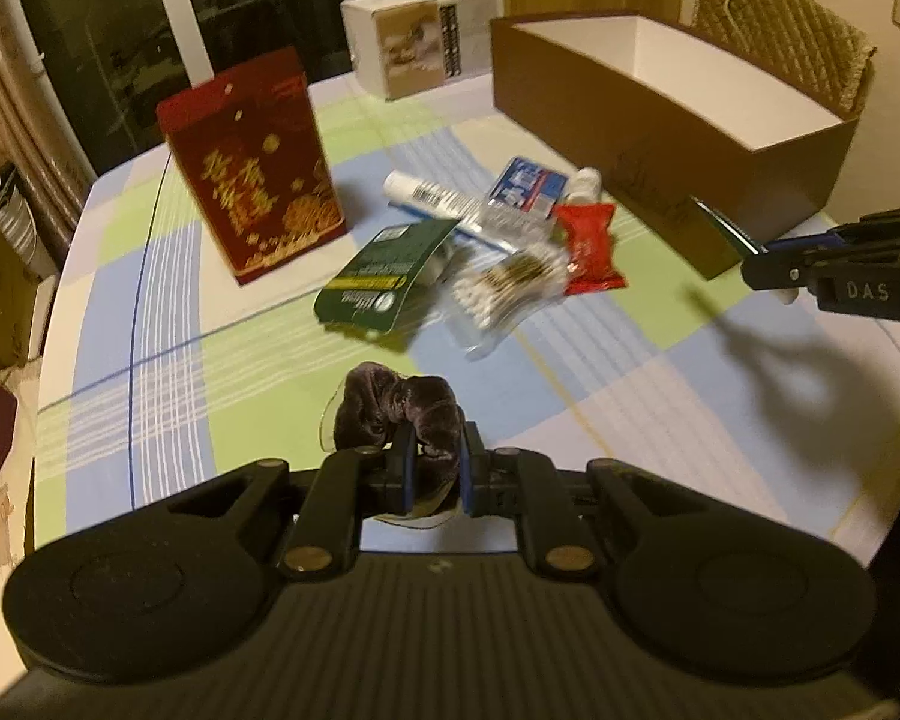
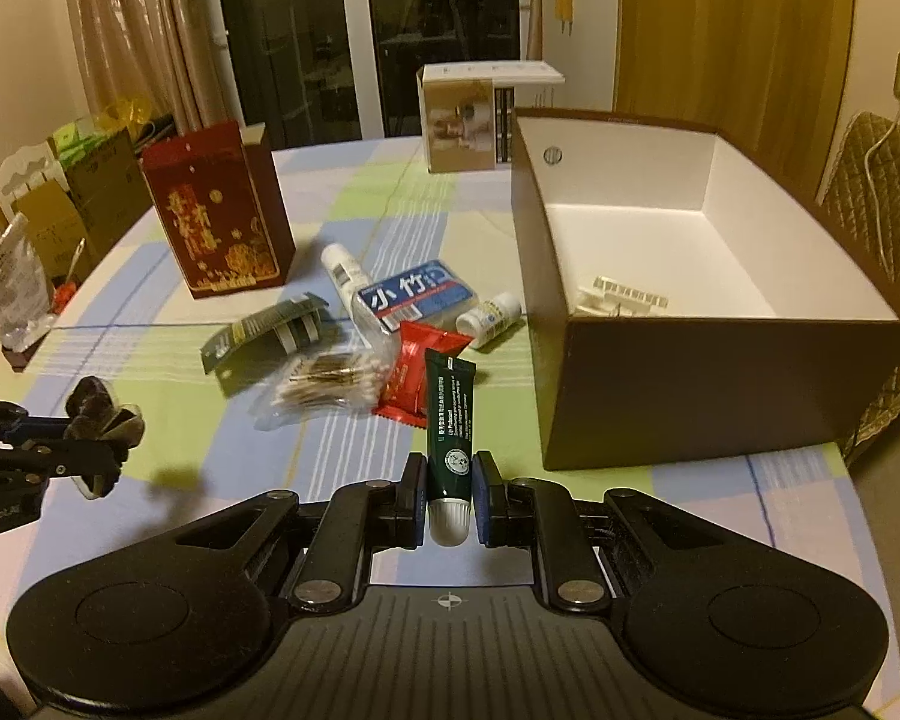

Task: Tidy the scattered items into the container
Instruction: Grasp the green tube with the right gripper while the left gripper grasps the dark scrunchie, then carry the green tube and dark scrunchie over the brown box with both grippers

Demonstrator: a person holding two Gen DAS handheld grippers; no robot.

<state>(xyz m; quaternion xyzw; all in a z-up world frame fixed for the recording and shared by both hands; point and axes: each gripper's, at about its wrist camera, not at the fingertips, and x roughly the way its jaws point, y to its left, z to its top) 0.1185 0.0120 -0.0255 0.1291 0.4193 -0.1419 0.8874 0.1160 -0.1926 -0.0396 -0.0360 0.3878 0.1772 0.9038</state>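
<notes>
The left gripper (image 1: 438, 450) is clamping one scrunchie (image 1: 390, 408); the right gripper (image 2: 448, 501) is pinching one green tube (image 2: 450, 420) reading "Lip Protectant".

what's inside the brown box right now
In the brown box, only small white plastic pieces lie by its near wall. The floor just behind that wall is hidden.

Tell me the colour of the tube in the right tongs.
Dark green tube with a white cap, clearest in the right wrist view.
</notes>
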